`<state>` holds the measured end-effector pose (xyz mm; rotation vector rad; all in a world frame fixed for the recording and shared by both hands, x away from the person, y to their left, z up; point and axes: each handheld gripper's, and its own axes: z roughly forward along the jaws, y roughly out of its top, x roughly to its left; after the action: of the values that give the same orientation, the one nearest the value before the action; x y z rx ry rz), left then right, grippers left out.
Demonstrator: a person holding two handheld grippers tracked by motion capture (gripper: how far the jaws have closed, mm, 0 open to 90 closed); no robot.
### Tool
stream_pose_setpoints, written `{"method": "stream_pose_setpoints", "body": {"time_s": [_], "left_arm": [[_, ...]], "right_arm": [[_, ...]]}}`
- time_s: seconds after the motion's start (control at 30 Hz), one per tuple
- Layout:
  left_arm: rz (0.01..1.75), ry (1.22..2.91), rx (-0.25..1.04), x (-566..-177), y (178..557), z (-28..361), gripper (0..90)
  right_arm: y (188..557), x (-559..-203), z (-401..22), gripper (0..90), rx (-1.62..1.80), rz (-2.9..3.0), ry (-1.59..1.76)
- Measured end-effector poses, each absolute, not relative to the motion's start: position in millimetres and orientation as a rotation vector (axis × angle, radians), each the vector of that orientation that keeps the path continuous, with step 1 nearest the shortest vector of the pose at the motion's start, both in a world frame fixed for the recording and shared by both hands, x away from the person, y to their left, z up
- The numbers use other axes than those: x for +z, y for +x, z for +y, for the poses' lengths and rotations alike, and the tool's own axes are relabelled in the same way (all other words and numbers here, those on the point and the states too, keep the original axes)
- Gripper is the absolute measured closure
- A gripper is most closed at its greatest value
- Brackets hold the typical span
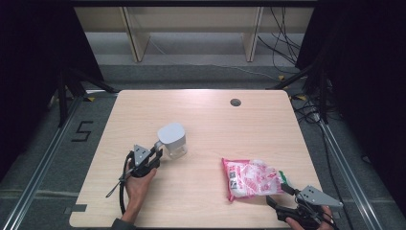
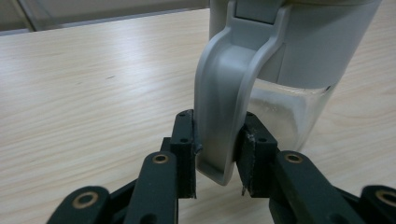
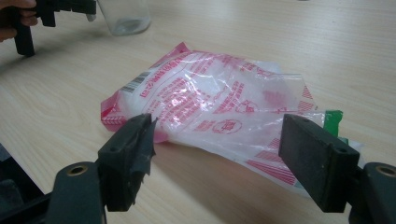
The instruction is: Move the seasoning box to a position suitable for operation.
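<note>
Pitcher (image 1: pixel 173 140), a clear-bodied jug with a grey lid and a grey handle (image 2: pixel 223 116), is seen standing upright on the wooden counter (image 1: pixel 206 115), left of its middle and somewhat nearer the near edge than the far one. Its handle is turned toward the left gripper (image 1: pixel 155 155), which is held in the person's left hand (image 1: pixel 139 184) and points at the jug from the near-left side. In the left gripper view the handle is shown between the two black jaws, whose pads are pressed against its two sides just above its lower tip, so the gripper is clamped on the handle. A pink-and-white printed plastic bag (image 1: pixel 250 178) is laid flat toward the near right corner of the counter, well apart from the pitcher, with a green tag (image 3: pixel 333 120) showing at its right end. The right gripper (image 1: pixel 289 199) is held at the near right edge, just beside the bag; in the right gripper view its jaws are spread wide, with the near edge of the bag lying between them and no pad touching it.
</note>
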<state>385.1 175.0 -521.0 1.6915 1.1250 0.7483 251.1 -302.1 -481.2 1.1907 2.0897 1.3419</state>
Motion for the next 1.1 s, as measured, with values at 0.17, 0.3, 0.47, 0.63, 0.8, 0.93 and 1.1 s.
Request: {"method": "stream_pose_setpoints", "body": {"time_s": [0.17, 0.3, 0.47, 0.63, 0.8, 0.93, 1.1], "left_arm": [[1.064, 1.743, 0.721, -519.0, 379.9, 160.1, 70.0], [1.004, 1.754, 0.689, -519.5, 375.6, 149.1, 70.0], [0.895, 1.817, 0.678, -517.4, 372.1, 142.7, 70.0], [0.865, 1.841, 0.665, -516.7, 371.6, 140.5, 70.0], [0.884, 1.815, 0.609, -518.4, 380.5, 136.7, 70.1], [0.881, 1.828, 0.603, -517.2, 390.3, 132.5, 70.3], [0.86, 1.839, 0.594, -517.2, 397.7, 129.5, 70.3]], "right_arm": [[251.5, -481.1, -302.8, 27.1, 1.346, 2.096, 1.173], [251.6, -481.3, -302.7, 27.1, 1.346, 2.097, 1.17], [252.0, -481.6, -302.5, 27.1, 1.341, 2.092, 1.167], [252.6, -481.7, -302.7, 27.1, 1.342, 2.096, 1.154], [252.5, -481.4, -302.7, 27.1, 1.337, 2.099, 1.15], [252.5, -481.4, -302.9, 27.1, 1.336, 2.098, 1.15], [250.0, -481.2, -301.3, 27.1, 1.343, 2.094, 1.21]]}}
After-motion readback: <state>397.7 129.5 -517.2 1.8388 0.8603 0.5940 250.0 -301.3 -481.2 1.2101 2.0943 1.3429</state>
